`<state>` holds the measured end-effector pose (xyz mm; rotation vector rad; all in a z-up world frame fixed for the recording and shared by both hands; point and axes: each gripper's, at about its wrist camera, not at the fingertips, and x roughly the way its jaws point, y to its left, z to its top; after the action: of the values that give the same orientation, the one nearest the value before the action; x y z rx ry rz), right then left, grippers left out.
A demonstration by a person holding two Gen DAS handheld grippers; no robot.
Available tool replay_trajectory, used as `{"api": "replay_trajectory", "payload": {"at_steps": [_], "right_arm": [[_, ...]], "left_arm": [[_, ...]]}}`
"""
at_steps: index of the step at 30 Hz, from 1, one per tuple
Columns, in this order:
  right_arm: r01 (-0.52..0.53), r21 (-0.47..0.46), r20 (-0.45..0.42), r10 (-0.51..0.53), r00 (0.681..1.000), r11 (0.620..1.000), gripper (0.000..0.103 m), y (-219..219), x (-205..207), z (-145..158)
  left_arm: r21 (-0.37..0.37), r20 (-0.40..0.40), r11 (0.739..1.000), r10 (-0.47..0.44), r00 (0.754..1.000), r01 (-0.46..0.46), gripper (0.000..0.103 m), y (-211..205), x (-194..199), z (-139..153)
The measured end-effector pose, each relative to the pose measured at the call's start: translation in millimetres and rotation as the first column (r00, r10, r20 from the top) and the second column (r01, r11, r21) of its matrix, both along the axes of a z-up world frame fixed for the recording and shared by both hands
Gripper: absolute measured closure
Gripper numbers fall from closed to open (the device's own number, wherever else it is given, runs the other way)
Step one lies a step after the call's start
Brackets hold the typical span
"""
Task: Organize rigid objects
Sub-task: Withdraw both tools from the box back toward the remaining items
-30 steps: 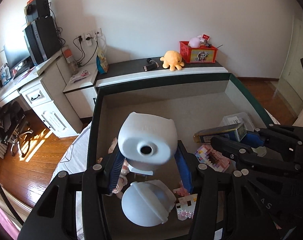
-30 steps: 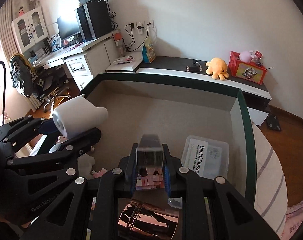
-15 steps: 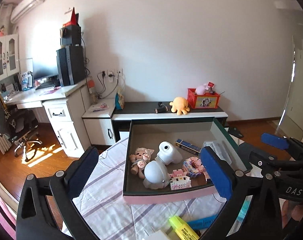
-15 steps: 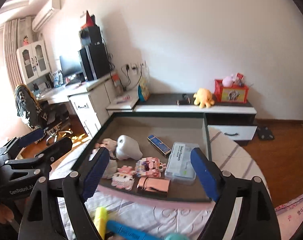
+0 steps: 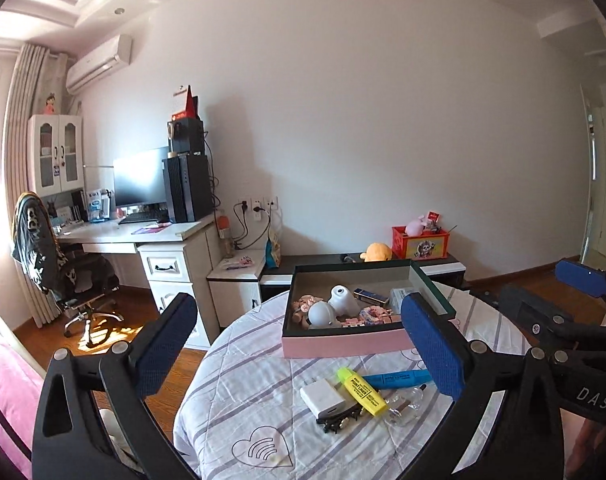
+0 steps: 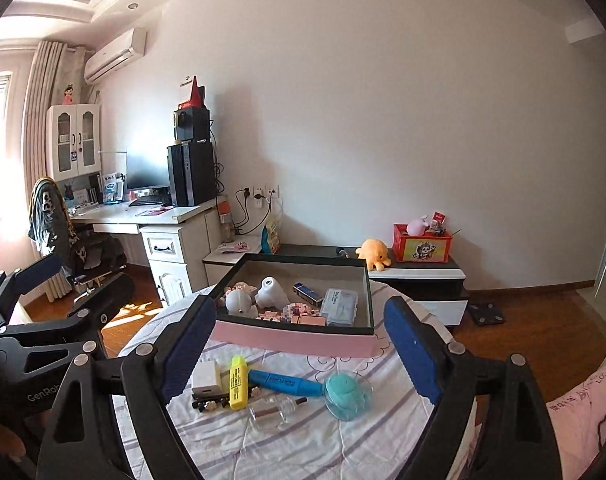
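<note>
A pink box (image 5: 343, 345) (image 6: 291, 338) with a dark rim stands on the round table. It holds white round objects (image 5: 335, 306) (image 6: 269, 291), a dark blue bar (image 6: 307, 293), a clear floss case (image 6: 339, 306) and pink block toys (image 6: 299, 314). In front of it lie a yellow highlighter (image 5: 361, 385) (image 6: 237, 376), a blue marker (image 5: 399, 378) (image 6: 287, 382), a white charger (image 5: 322, 397) (image 6: 205, 374), a black hair clip (image 5: 337, 425), a small glass bottle (image 6: 277, 408) and a teal brush (image 6: 345, 394). My left gripper (image 5: 303, 352) and right gripper (image 6: 303, 354) are both open and empty, held back above the table.
The table has a striped cloth (image 5: 263, 420). Behind it stand a low dark cabinet (image 6: 415, 276) with a yellow plush (image 6: 373, 253) and red box (image 6: 421, 246), a white desk (image 5: 143, 240) and a swivel chair (image 5: 63, 280).
Both grippers let go of a white object and the dark blue bar in the box, opened, and pulled back and up, away from the box.
</note>
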<state>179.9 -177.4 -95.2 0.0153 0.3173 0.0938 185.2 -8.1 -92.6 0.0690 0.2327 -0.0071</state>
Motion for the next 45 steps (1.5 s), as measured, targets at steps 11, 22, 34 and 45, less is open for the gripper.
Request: {"api": "replay_trajectory", "payload": {"at_steps": [11,22,34,45], "right_arm": [[0.025,-0.001,0.079,-0.025,0.997,1.0,0.015,2,-65,21],[0.047,-0.019,0.115,-0.045,0.992,0.999,0.015,5,-85,25],[0.042,-0.026,0.087,-0.04,0.995,0.999,0.015,7,-78,18],[0.036,-0.031,0.016,-0.036,0.999,0.999,0.015,2,-51,-4]], "left_arm": [[-0.011,0.1,1.0,0.0,0.995,0.001,0.0,0,-65,18],[-0.014,0.138,1.0,0.004,0.99,-0.002,0.0,-3,-78,22],[-0.002,0.13,1.0,0.006,0.992,-0.005,0.0,-2,-78,18],[-0.006,0.012,0.999,-0.045,0.999,0.045,0.0,2,-37,-11]]}}
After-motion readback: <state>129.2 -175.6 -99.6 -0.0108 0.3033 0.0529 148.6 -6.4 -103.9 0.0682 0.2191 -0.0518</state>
